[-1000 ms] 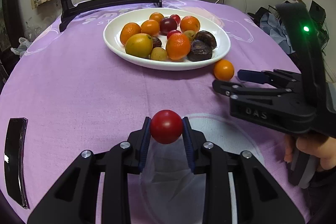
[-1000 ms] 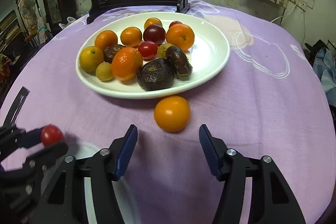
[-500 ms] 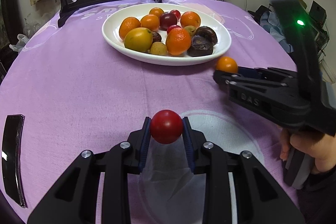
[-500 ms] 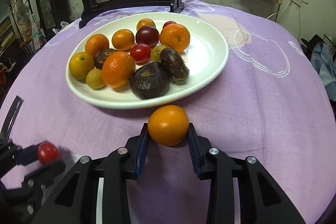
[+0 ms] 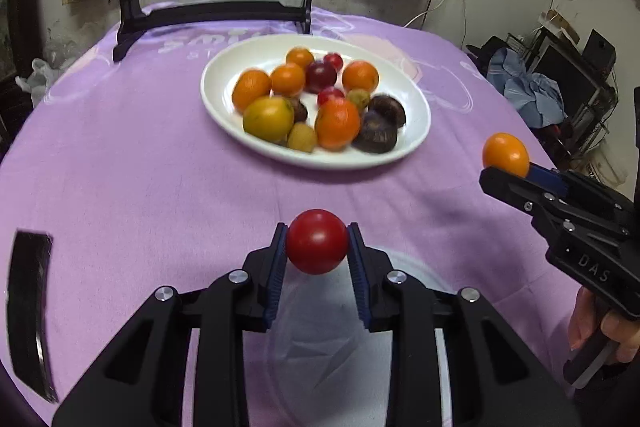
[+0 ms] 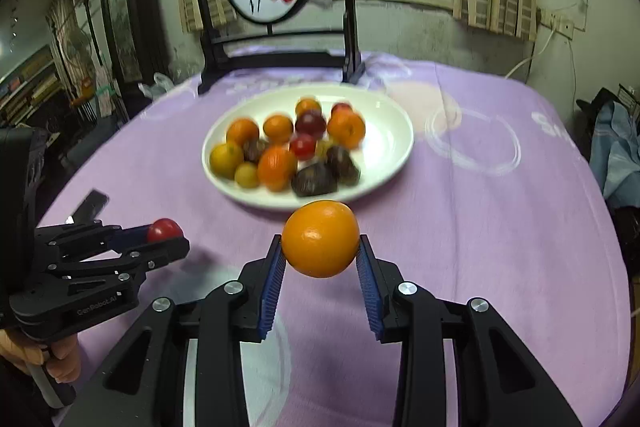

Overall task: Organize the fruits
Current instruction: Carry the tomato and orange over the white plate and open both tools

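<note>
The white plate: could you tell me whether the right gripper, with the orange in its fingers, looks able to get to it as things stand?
Probably yes. The right gripper holds the orange above the purple cloth, and nothing stands between it and the white plate; the left gripper is off to one side.

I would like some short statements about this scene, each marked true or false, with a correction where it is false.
1. The left hand-held gripper holds a red tomato. True.
2. The right hand-held gripper is open. False: it is shut on an orange fruit.
3. The white plate stands on a purple tablecloth. True.
4. The plate holds only orange fruits. False: red, yellowish and dark ones lie there too.
5. The orange fruit rests on the tablecloth. False: it is held above it.
</note>
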A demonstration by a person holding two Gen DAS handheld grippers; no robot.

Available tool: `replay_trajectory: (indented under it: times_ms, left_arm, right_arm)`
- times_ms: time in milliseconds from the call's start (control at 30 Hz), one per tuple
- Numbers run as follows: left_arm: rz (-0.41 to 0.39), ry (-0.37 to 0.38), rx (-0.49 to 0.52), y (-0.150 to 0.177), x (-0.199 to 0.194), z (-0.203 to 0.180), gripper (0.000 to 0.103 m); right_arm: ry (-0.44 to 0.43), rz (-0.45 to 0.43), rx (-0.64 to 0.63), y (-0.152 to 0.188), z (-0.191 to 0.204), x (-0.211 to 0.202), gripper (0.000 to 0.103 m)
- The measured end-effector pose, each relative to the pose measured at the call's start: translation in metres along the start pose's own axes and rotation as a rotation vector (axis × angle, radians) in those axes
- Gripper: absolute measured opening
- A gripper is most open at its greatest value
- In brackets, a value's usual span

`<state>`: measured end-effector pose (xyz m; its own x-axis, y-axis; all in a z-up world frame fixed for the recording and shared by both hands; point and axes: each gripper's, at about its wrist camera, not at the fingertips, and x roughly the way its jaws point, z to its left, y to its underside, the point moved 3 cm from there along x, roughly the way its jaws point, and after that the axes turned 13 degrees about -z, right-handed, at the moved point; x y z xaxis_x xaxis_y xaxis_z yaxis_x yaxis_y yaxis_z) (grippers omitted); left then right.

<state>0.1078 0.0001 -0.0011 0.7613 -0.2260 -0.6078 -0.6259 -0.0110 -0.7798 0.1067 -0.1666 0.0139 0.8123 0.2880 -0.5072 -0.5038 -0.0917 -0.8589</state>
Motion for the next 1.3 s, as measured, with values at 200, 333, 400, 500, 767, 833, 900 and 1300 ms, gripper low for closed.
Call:
replay_trajectory:
  times_ms: [200,333,400,500,767,833,900,1300]
  left_arm:
    - [-0.098,-0.101,0.064,-0.068,0.013,0.004,0.029]
    - [-0.089,-0.144,0.081,-0.098,0.052,0.006,0.029]
    - [-0.073,-0.162,0.079,-0.103,0.072,0.008,0.029]
    - [-0.022,-0.196,0.076,-0.103,0.106,0.015,0.029]
    - [-0.068,-0.256,0.059,-0.109,0.120,0.019,0.079]
    - [-0.083,-0.251,0.083,-0.111,0.114,0.015,0.079]
    - [-0.097,-0.258,0.079,-0.113,0.105,0.015,0.079]
    - [-0.138,-0.293,0.079,-0.074,0.029,0.010,0.091]
  right_arm:
    - [-0.022,-0.013,-0.030,-0.025,0.004,0.025,0.036]
    - [-0.012,-0.024,-0.055,-0.044,0.008,0.060,0.036]
    - [-0.002,-0.015,-0.059,-0.047,0.008,0.077,0.036]
    - [0.009,0.005,-0.045,-0.047,0.004,0.104,0.037]
    - [0.033,-0.009,-0.021,-0.046,-0.007,0.125,0.047]
    - [0.026,-0.021,-0.021,-0.045,-0.008,0.116,0.048]
    - [0.028,-0.033,-0.030,-0.044,-0.007,0.106,0.051]
    - [0.034,-0.020,-0.032,-0.014,0.004,0.029,0.076]
